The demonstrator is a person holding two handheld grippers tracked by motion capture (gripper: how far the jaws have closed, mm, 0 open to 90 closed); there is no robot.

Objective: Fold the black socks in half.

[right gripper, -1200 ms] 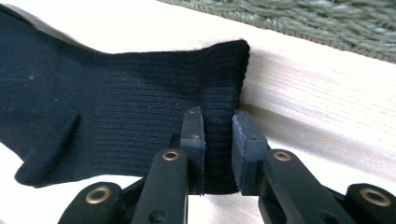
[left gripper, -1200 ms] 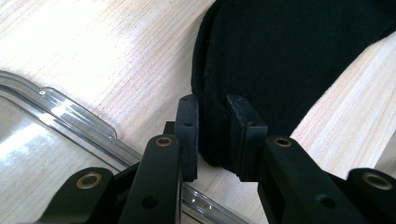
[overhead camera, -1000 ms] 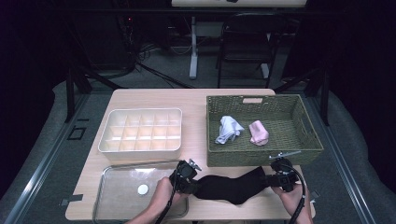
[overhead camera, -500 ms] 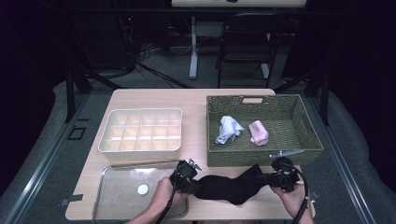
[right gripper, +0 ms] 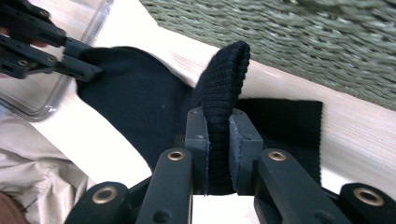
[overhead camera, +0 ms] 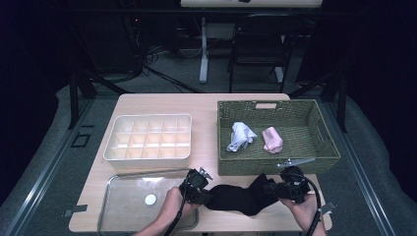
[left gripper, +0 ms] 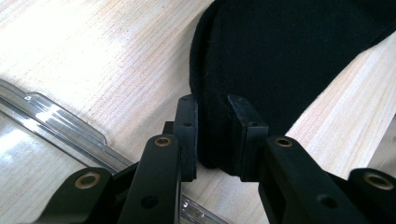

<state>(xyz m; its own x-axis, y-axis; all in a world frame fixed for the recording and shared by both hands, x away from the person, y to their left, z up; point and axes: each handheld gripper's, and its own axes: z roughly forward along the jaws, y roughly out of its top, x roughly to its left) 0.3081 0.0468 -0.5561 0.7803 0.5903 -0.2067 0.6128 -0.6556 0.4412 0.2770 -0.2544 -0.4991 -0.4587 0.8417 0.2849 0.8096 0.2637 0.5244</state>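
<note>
Black sock (overhead camera: 235,197) lies stretched across the near edge of the tabletop (overhead camera: 162,103), just in front of the woven basket (overhead camera: 324,160), and both ends are pinned. Left gripper (left gripper: 212,135) clamps the toe end, jaws narrow on the fabric, beside the clear tray (overhead camera: 115,206). Right gripper (right gripper: 218,154) pinches the ribbed cuff, and that is where the change is: against a second ago the cuff has come up off the wood and now stands as a raised fold between the jaws, while the toe end has not budged. That reads as the start of a fold, cuff being carried over toward the toe. In the basket wait a white sock (overhead camera: 241,136) and a pink one (overhead camera: 272,139); the white compartment organizer (overhead camera: 147,137) sits at the back left. No brand, label or writing can be read anywhere.
</note>
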